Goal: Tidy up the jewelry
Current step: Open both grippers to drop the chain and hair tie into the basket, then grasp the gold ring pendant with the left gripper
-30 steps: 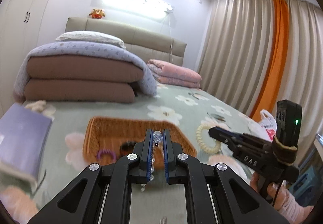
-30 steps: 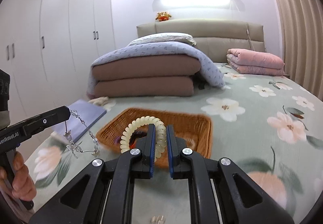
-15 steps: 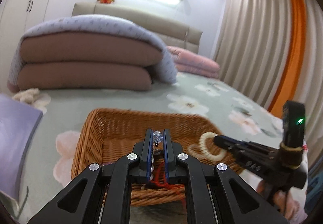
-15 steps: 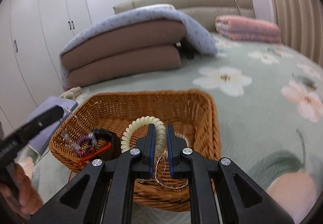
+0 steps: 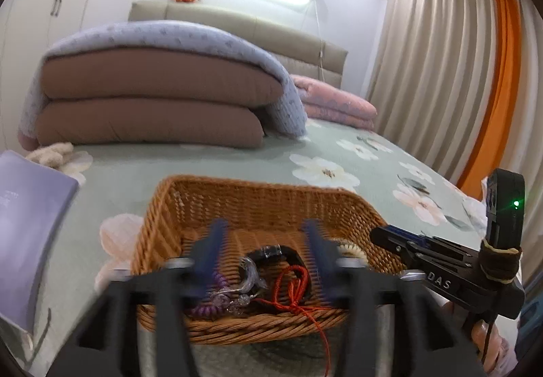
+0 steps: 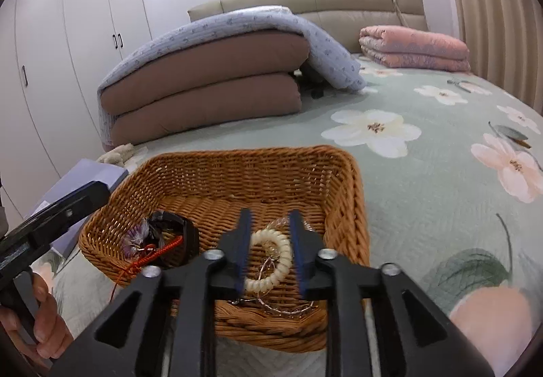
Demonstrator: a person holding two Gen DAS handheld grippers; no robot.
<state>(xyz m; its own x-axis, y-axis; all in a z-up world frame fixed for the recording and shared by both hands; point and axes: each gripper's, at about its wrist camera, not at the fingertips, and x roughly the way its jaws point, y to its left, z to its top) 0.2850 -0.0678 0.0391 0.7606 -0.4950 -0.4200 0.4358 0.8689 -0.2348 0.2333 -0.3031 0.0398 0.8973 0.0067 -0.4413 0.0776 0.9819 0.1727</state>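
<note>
A wicker basket [image 5: 258,200] [image 6: 258,170] sits on the flowered bed. My left gripper [image 5: 263,238] is open over its near left part, above a crystal bead chain [image 5: 237,295], a purple coil tie [image 5: 207,309], a black band [image 5: 275,251] and a red cord [image 5: 295,295]. My right gripper [image 6: 269,234] is open over the near right part, above a cream coil bracelet [image 6: 271,258] lying on thin silver chains [image 6: 271,305]. The right gripper also shows in the left wrist view [image 5: 383,236]. The left gripper also shows in the right wrist view [image 6: 91,193].
A lilac book [image 5: 30,224] lies left of the basket. Folded brown and lilac quilts [image 5: 152,105] and a pink blanket [image 6: 414,48] lie further up the bed. Curtains [image 5: 441,71] hang on the right, wardrobes [image 6: 68,54] on the left.
Both grippers have opened over the basket. The bead chain has dropped from the left one and the cream coil bracelet from the right one; both now lie in the basket.
</note>
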